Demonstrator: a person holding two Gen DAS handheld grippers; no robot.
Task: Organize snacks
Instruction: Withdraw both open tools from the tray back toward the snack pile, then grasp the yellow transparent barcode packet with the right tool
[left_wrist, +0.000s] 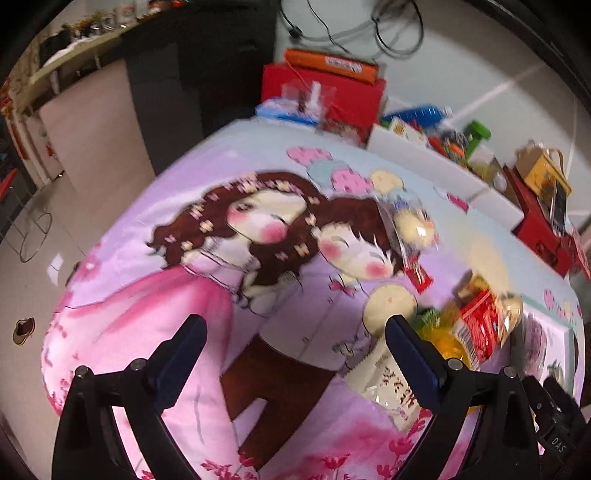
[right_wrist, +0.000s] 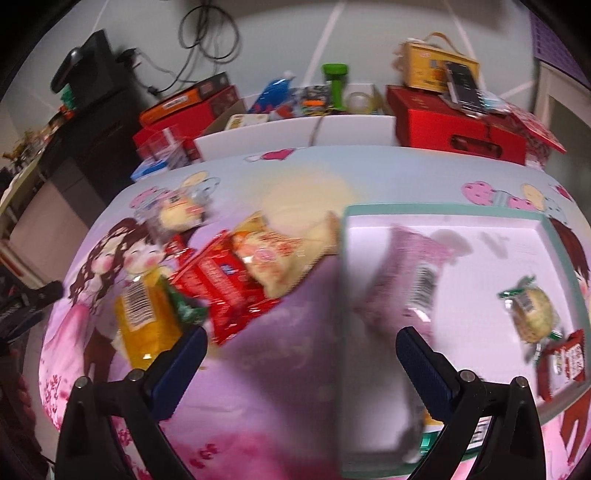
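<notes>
Snack packs lie in a pile on a cartoon-print cloth (left_wrist: 207, 280): a red pack (right_wrist: 225, 284), a yellow pack (right_wrist: 147, 317), a beige pack (right_wrist: 280, 254) and a clear bun pack (right_wrist: 177, 214). A white tray with a teal rim (right_wrist: 443, 210) holds a pink pack (right_wrist: 410, 269), a green-trimmed cake (right_wrist: 532, 310) and a red sachet (right_wrist: 569, 362). My right gripper (right_wrist: 299, 365) is open and empty, over the tray's left edge. My left gripper (left_wrist: 295, 354) is open and empty; a white pack (left_wrist: 388, 380) lies by its right finger.
Beyond the cloth's far edge stand red boxes (right_wrist: 458, 125), a white box (right_wrist: 295, 133) of assorted items, a yellow carton (right_wrist: 436, 66) and a green bottle (right_wrist: 334, 85). Cables hang on the wall. The floor drops away at the left (left_wrist: 37, 280).
</notes>
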